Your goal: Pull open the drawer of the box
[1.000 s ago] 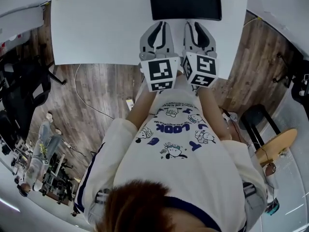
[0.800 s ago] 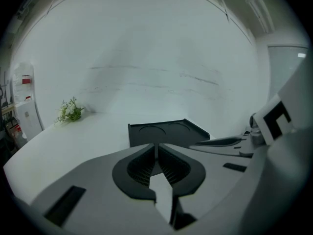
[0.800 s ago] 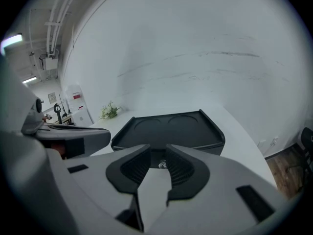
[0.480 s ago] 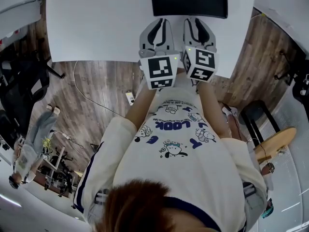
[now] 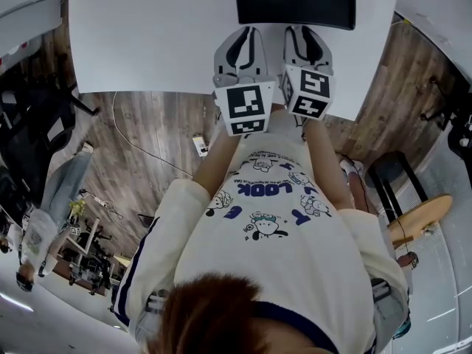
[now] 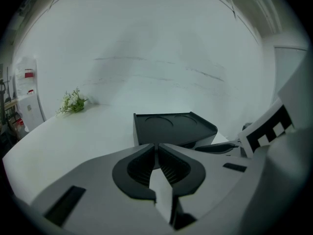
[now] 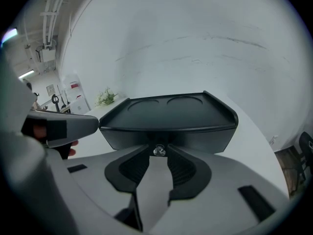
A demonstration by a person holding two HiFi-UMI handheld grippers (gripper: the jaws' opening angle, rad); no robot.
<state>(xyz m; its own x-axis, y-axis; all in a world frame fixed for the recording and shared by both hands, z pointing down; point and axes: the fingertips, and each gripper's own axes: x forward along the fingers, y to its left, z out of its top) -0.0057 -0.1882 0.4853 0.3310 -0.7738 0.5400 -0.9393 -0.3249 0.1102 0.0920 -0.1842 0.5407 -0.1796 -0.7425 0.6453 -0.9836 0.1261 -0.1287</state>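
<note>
The black box (image 5: pixel 295 2) stands at the far middle of the white table (image 5: pixel 147 43); its lid has two round recesses (image 7: pixel 168 104). A small metal knob (image 7: pixel 158 151) sticks out of the drawer front (image 7: pixel 205 138), which looks flush with the box. My right gripper (image 7: pixel 159 150) (image 5: pixel 306 35) is at that front, its jaws closed in on the knob from both sides. Beside it my left gripper (image 6: pixel 157 145) (image 5: pixel 240 43) is shut and empty, a short way in front of the box's left part (image 6: pixel 171 129).
A small green plant (image 6: pixel 72 102) stands at the table's far left corner. The table's front edge (image 5: pixel 147 91) runs just behind the grippers' marker cubes. Below lie wooden floor (image 5: pixel 147 139), a cable and a chair (image 5: pixel 391 179). A person (image 5: pixel 51 205) stands at the left.
Both grippers have slid a little forward, so the right one now reaches the box's front. The person on the floor at the left has shifted.
</note>
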